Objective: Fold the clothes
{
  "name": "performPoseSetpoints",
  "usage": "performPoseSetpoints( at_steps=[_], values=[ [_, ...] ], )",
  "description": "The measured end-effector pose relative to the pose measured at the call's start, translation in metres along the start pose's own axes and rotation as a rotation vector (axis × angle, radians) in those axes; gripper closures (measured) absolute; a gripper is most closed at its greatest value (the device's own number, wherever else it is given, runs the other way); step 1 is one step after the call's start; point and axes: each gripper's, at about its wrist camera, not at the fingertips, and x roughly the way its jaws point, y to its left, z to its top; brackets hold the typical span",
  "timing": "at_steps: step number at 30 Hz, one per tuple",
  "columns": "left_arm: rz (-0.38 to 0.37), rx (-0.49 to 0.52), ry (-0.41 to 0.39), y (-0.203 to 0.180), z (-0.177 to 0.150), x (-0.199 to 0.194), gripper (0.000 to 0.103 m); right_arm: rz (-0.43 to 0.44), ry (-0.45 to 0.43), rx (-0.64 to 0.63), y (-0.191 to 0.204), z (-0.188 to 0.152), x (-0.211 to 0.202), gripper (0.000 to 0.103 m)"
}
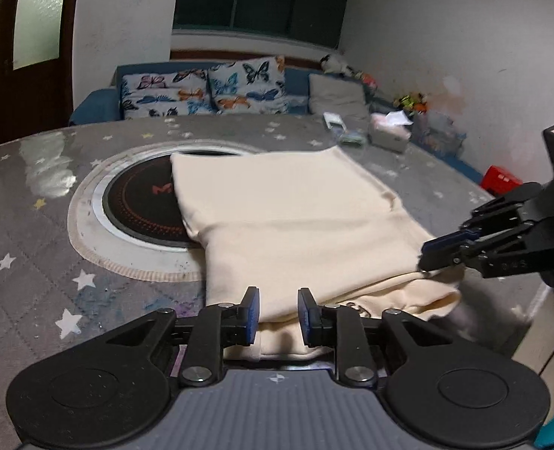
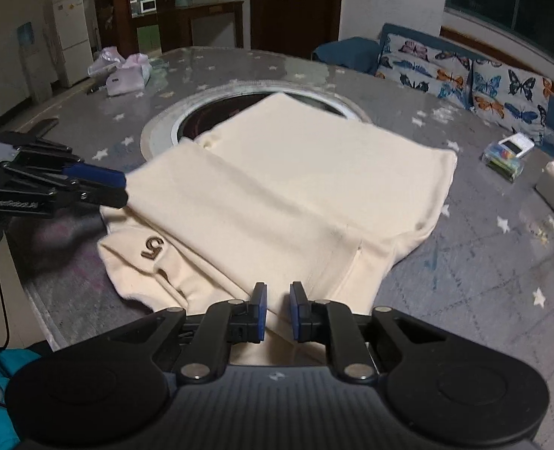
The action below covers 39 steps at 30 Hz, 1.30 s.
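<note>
Lying folded across a grey, star-printed table [image 1: 51, 225], a cream garment [image 1: 295, 217] fills the centre of both wrist views, its far corner overlapping a round black hotplate [image 1: 141, 202] set in the tabletop. In the left wrist view, the left gripper [image 1: 278, 317] sits at the bottom centre of the frame, its blue-padded jaws apart with a fold of the near hem between them; whether the pads press the cloth cannot be told. The right gripper [image 1: 432, 255] enters from the right edge of that view, its tips together at the garment's near right edge. In the right wrist view, the right gripper [image 2: 278, 311] appears at bottom centre, jaws narrowly parted over the near edge of the cloth, and any grip cannot be told. A small dark logo [image 2: 153, 249] shows on the lower left fold. Butterfly-print cushions [image 1: 205, 90] line a blue sofa [image 1: 96, 108] at upper centre.
</note>
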Motion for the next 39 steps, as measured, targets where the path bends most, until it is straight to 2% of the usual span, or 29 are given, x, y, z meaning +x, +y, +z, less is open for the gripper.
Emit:
performPoseSetpoints(
  at_steps=[6,10,13,16,17,18,22,26,28,31,34,39],
  values=[
    [0.048,-0.069,0.054,0.018,-0.01,0.001,0.078,0.006,0.016,0.02,-0.006,-0.002,0.006,0.09],
    [0.023,-0.025,0.013,0.014,-0.005,-0.014,0.078,0.004,0.0,0.008,-0.005,0.002,-0.001,0.09],
    [-0.005,0.085,0.012,0.001,-0.007,-0.019,0.078,0.001,0.015,0.015,-0.007,0.001,0.002,0.089],
    [-0.015,0.245,0.018,-0.019,-0.017,-0.02,0.067,0.003,0.017,0.01,-0.005,0.0,0.003,0.088],
    [-0.019,0.297,0.018,-0.026,-0.021,-0.02,0.061,0.006,0.013,0.005,-0.003,0.001,0.001,0.082],
    [-0.023,0.343,0.018,-0.032,-0.025,-0.019,0.059,0.007,0.01,-0.001,-0.003,0.001,-0.001,0.08],
    [-0.018,0.488,-0.004,-0.051,-0.038,-0.01,0.059,0.001,0.011,-0.023,0.001,0.002,-0.006,0.08],
    [-0.009,0.496,-0.002,-0.055,-0.04,0.004,0.06,-0.005,0.009,-0.03,0.002,0.0,-0.012,0.079],
    [-0.011,0.493,-0.008,-0.055,-0.039,0.005,0.06,-0.009,0.008,-0.033,0.002,-0.001,-0.014,0.076],
    [-0.05,0.469,-0.012,-0.049,-0.037,-0.003,0.059,-0.015,0.001,-0.027,0.0,-0.002,-0.017,0.073],
    [-0.03,0.392,-0.015,-0.036,-0.033,-0.011,0.06,-0.016,-0.004,-0.02,-0.001,-0.002,-0.018,0.073],
    [-0.091,0.173,0.031,-0.011,-0.021,-0.008,0.06,0.002,-0.01,-0.026,0.003,0.001,-0.012,0.073]
  ],
)
